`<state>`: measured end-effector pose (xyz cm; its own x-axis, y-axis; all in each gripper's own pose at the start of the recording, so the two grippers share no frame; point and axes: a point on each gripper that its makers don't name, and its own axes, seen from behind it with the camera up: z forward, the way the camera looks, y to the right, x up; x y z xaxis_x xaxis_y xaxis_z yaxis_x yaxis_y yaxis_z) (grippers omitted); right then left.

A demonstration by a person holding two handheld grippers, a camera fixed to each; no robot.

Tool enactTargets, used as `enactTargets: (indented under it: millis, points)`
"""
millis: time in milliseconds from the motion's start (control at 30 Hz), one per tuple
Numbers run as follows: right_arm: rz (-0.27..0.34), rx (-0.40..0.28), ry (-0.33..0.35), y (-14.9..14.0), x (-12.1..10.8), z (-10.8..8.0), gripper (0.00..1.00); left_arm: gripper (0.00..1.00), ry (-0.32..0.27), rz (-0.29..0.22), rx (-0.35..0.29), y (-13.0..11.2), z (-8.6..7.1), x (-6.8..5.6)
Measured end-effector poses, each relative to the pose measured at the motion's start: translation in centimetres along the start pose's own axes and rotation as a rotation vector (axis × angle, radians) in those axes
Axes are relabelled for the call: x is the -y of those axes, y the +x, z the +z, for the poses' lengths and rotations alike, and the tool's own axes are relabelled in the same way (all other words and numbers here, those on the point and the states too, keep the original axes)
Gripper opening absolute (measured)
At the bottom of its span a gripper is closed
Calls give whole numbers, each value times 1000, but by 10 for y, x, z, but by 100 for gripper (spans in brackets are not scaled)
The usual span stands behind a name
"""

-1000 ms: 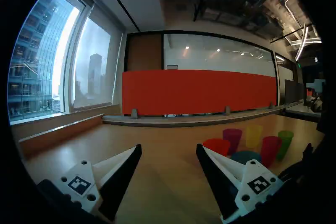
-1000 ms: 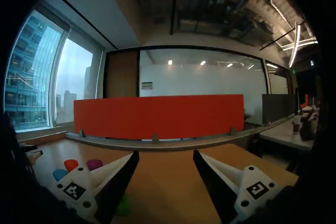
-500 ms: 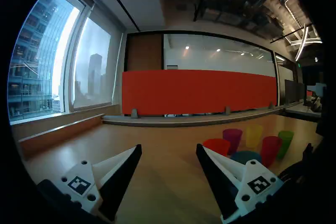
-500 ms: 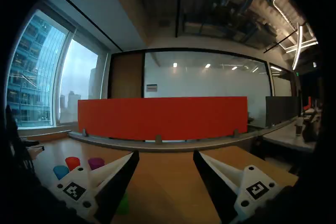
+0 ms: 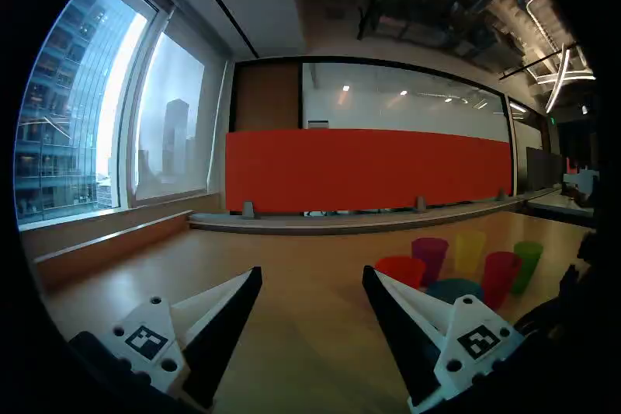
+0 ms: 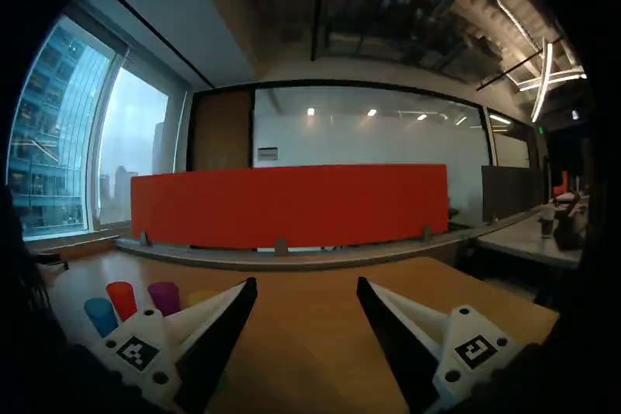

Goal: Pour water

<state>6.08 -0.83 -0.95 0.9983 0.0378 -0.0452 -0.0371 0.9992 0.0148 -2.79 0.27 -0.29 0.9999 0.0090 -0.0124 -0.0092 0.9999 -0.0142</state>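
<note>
Left gripper (image 5: 310, 270) is hovering low over the counter (image 5: 310, 259) with its jaws spread wide and nothing between them. Right gripper (image 6: 305, 283) is doing the same, jaws wide apart and holding nothing, over a bare stretch of the wood.

Just beyond the left gripper's right-hand finger, in the left gripper view, a tight cluster of coloured cups (image 5: 429, 255) is standing upright on the counter: purple, yellow, green, blue and two reddish ones, close together or touching. In the right gripper view the same cups (image 6: 164, 297) are showing at the lower left, partly behind that gripper's left-hand finger. Whether any cup is holding water cannot be told from here.

These are looking like thin, smooth plastic tumblers, so they are probably going to feel very light when empty and flex under a hard squeeze. A hold across the mid-wall, below the rim, seems safest. A filled one would be heavier and ready to slop. The tight packing is making an outer cup the easier pick.

Farther back, an orange divider (image 5: 365, 169) is running along the counter's far edge, and a tall window (image 5: 93, 134) is letting in daylight on the left.
</note>
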Motion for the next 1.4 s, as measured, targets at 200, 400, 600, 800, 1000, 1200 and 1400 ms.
enactTargets:
  millis: [200,400,600,800,1000,1200,1400]
  points:
    - [8,-15,24,-13,8,-2,100,96,0,0,0,0,1,0]
    - [5,-35,37,-21,11,-2,100,96,0,0,0,0,0,1]
    - [29,-39,36,-29,8,-2,100,96,0,0,0,0,0,1]
    - [17,-25,23,-37,0,0,100,96,0,0,0,0,0,1]
    - [10,-13,14,-42,-2,2,100,97,0,0,0,0,0,1]
    - [5,-2,11,-46,-4,2,100,96,0,0,0,0,0,1]
    - [5,5,5,-50,-7,3,100,96,0,0,0,0,0,1]
